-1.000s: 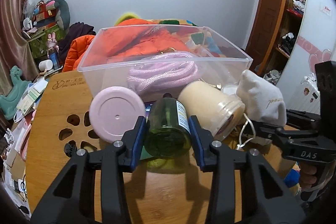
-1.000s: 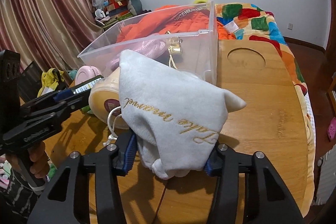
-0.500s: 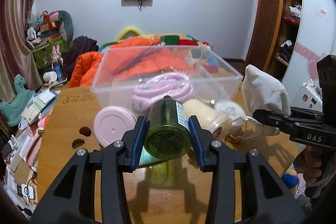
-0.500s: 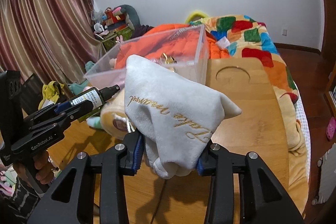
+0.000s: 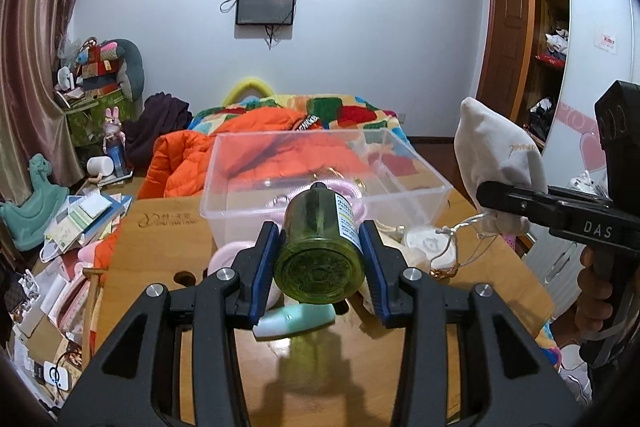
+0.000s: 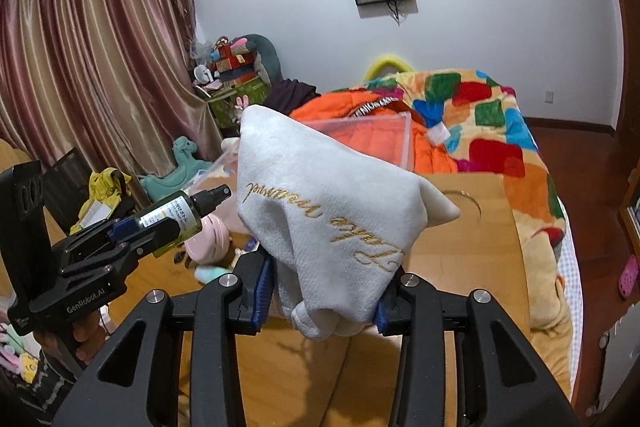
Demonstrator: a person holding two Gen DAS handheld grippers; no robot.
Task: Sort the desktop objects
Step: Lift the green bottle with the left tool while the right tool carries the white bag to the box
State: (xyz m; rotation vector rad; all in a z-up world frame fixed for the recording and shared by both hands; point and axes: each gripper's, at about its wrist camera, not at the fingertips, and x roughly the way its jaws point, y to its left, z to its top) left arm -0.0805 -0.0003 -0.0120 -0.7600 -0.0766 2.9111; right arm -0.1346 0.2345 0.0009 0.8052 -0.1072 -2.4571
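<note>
My left gripper [image 5: 320,267] is shut on a green spray bottle [image 5: 320,251], held lying along the fingers above the wooden table [image 5: 168,227]; the bottle also shows in the right wrist view [image 6: 172,219]. My right gripper [image 6: 326,295] is shut on a white cloth pouch with gold lettering [image 6: 332,215], lifted above the table; the pouch also shows at the right of the left wrist view [image 5: 500,163]. A clear plastic bin [image 5: 224,203] stands ahead, holding a pink coiled rope [image 5: 356,193].
On the table below the bottle lie a pink round lid [image 5: 224,257], a mint tube [image 5: 296,319], a white round lid [image 5: 428,247] and a cream jar, mostly hidden. A bed with an orange jacket [image 5: 256,131] is beyond. Clutter lies left of the table.
Both grippers have risen with their loads. The bottle and pouch are now high above the table items, and the bin looks lower and farther.
</note>
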